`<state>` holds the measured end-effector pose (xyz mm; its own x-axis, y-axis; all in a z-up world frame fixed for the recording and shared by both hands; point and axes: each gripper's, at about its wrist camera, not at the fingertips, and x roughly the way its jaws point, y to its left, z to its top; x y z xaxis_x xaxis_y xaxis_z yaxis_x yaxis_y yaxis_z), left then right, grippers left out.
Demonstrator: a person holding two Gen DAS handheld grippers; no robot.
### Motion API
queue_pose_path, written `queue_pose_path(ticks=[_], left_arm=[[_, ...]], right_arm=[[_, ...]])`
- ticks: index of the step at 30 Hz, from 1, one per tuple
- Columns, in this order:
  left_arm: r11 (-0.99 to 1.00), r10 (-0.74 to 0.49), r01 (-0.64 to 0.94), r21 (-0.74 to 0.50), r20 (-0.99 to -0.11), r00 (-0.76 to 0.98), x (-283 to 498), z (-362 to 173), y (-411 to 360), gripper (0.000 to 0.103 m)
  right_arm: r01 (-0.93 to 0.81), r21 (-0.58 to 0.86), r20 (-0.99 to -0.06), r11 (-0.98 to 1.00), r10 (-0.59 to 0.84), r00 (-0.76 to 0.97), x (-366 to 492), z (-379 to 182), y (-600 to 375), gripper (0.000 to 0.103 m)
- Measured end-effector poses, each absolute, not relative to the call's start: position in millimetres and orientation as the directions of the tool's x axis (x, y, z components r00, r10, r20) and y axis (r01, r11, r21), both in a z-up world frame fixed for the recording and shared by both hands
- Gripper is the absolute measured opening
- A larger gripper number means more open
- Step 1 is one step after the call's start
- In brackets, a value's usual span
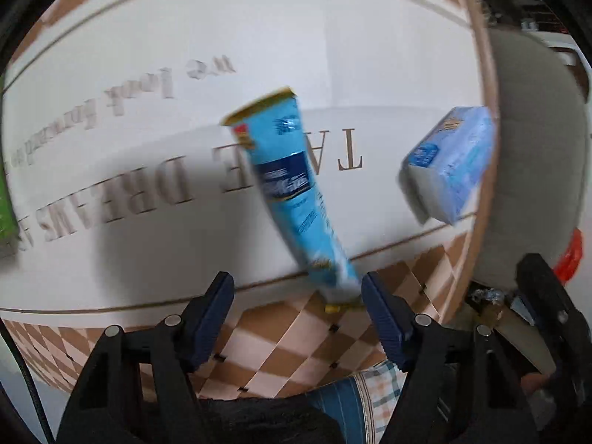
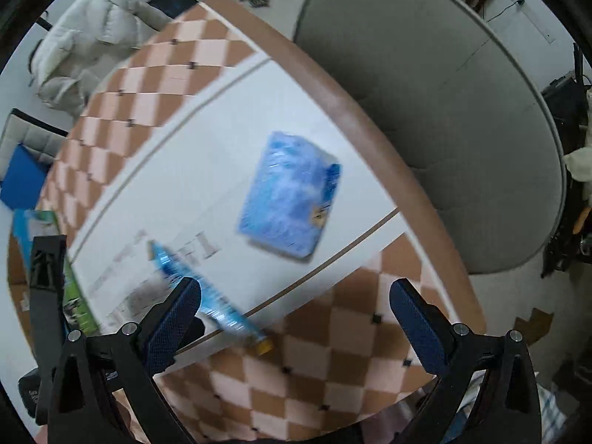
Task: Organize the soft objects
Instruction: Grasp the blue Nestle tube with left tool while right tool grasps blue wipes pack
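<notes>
A light blue tube point(image 1: 296, 192) with a yellow cap lies on the white printed mat, cap end toward me; it also shows in the right wrist view point(image 2: 207, 288). A blue tissue pack point(image 1: 451, 162) lies to its right near the table edge, seen from above in the right wrist view point(image 2: 292, 196). My left gripper point(image 1: 298, 309) is open, its fingers on either side of the tube's cap end, not touching. My right gripper point(image 2: 296, 318) is open and empty, above the checkered border in front of the pack.
The table edge point(image 2: 370, 125) runs close behind the tissue pack, with a grey chair seat point(image 2: 444, 92) beyond. A green box point(image 2: 77, 296) lies at the mat's left. A blue item point(image 2: 22, 181) and white jacket point(image 2: 85, 33) lie off the table.
</notes>
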<state>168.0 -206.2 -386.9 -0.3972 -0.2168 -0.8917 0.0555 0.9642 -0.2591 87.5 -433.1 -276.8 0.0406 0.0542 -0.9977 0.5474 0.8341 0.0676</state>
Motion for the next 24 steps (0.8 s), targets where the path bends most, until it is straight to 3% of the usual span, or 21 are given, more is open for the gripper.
queue_pose_path(ticks=[2, 4, 5, 6, 7, 10, 14, 16, 18, 19, 21, 24], left_arm=[[0.973, -0.157, 0.092, -0.211, -0.9, -0.406, 166.0, -398.8, -221.2, 0.069], [0.979, -0.088, 0.135, -0.152, -0.916, -0.39, 163.4, -403.8, -229.1, 0.04], [0.977, -0.067, 0.163, -0.139, -0.922, -0.382, 161.9, -405.7, -234.4, 0.039], [0.975, -0.037, 0.19, -0.113, -0.931, -0.362, 160.5, -403.5, -239.3, 0.026], [0.972, -0.021, 0.215, -0.1, -0.939, -0.343, 159.8, -400.4, -243.3, 0.022], [0.956, 0.035, 0.289, -0.049, -0.96, -0.279, 159.5, -389.7, -251.6, 0.012], [0.952, 0.056, 0.306, -0.016, -0.973, -0.226, 168.2, -381.5, -243.3, 0.011], [0.952, 0.063, 0.307, -0.006, -0.975, -0.212, 171.0, -378.9, -236.6, 0.011], [0.954, 0.061, 0.301, -0.003, -0.978, -0.2, 173.5, -373.7, -227.2, 0.011], [0.955, 0.056, 0.296, -0.004, -0.979, -0.197, 174.7, -370.8, -222.6, 0.011], [0.961, 0.035, 0.277, -0.016, -0.983, -0.178, 177.4, -358.7, -209.7, 0.011], [0.966, -0.007, 0.256, -0.042, -0.991, -0.136, 178.3, -334.9, -188.8, 0.011]], right_arm=[[0.542, 0.059, -0.998, 0.839, 0.057, 0.02, 92.7, -286.1, -439.9, 0.103], [0.53, 0.055, -0.998, 0.846, 0.062, 0.005, 100.3, -295.0, -444.8, 0.103], [0.524, 0.049, -0.998, 0.85, 0.059, -0.003, 106.7, -299.6, -445.1, 0.103], [0.514, 0.042, -0.998, 0.857, 0.056, -0.011, 112.4, -304.9, -446.7, 0.103], [0.51, 0.039, -0.998, 0.859, 0.055, -0.017, 117.5, -308.6, -445.8, 0.103], [0.511, 0.042, -0.995, 0.858, 0.082, -0.054, 132.0, -327.9, -448.2, 0.103], [0.536, 0.055, -0.987, 0.843, 0.127, -0.098, 144.7, -357.2, -451.1, 0.101], [0.553, 0.066, -0.979, 0.83, 0.162, -0.126, 148.6, -373.3, -450.0, 0.095], [0.559, 0.079, -0.969, 0.825, 0.196, -0.151, 150.5, -384.7, -445.3, 0.071], [0.555, 0.061, -0.971, 0.83, 0.178, -0.16, 150.7, -385.1, -442.8, 0.069], [0.538, 0.04, -0.979, 0.842, 0.141, -0.147, 150.8, -379.9, -435.9, 0.05], [0.515, 0.07, -0.977, 0.854, 0.163, -0.138, 147.3, -371.9, -420.2, 0.043]])
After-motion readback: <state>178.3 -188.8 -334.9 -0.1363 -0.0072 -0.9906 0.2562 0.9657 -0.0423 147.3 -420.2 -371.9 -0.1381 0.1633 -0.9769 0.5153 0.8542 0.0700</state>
